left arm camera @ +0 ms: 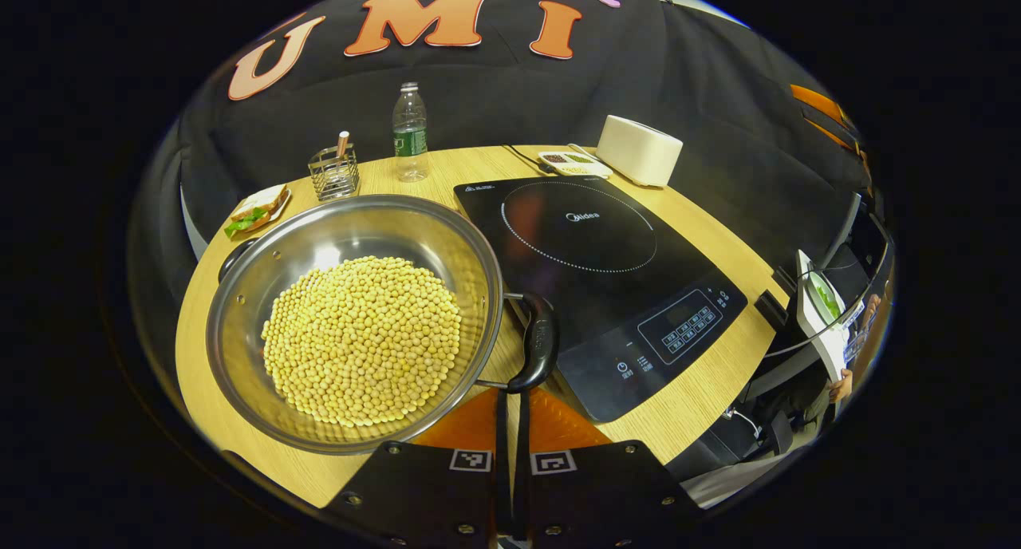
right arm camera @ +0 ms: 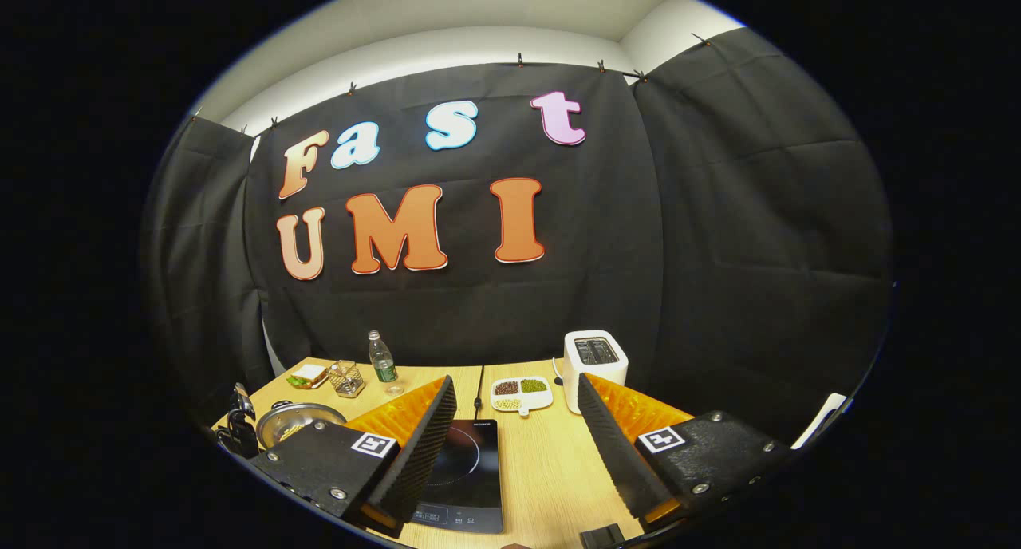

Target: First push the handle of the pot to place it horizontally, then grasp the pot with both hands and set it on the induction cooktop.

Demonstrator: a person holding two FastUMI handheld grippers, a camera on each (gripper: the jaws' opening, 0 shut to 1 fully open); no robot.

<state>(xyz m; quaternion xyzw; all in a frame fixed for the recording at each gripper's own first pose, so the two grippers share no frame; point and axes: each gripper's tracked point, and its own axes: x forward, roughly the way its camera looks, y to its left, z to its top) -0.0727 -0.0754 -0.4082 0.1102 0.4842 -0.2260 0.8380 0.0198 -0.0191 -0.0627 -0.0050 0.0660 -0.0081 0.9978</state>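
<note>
**At the pot's near handle, push not finished**

On the tabletop (left arm camera: 702, 389), near its left edge: pot (left arm camera: 351, 317) full of yellow beans (left arm camera: 363, 341), sitting just beside the cooktop (left arm camera: 598, 278) and not yet on it. Placed that close probably to keep the two-handed lift short. Black handle (left arm camera: 536, 345) on the cooktop side of the rim, its grip running crosswise to the left tool (left arm camera: 510, 453) and looking raised rather than flat, though hard to judge from above. Second handle (left arm camera: 231, 255) just showing at the far rim, toward the tabletop's back-left corner; long axis of the pot, handle to handle, running from there toward the cooktop's front.

Left tool clenched, fingers nearly touching, nothing between them, tips just below the near handle; likely closed on purpose to give one blunt point for nudging the handle down. Contact with the handle: cannot tell.

Right tool (right arm camera: 517, 437) released and wide apart, gripping nothing, held back over the front of the tabletop and aimed at the back wall, presumably waiting for its side of the lift. Bottle (left arm camera: 410, 130), wire holder (left arm camera: 333, 172), sandwich (left arm camera: 257, 210), snack tray (left arm camera: 573, 163) and toaster (left arm camera: 638, 150) along the back edge, well clear.
</note>
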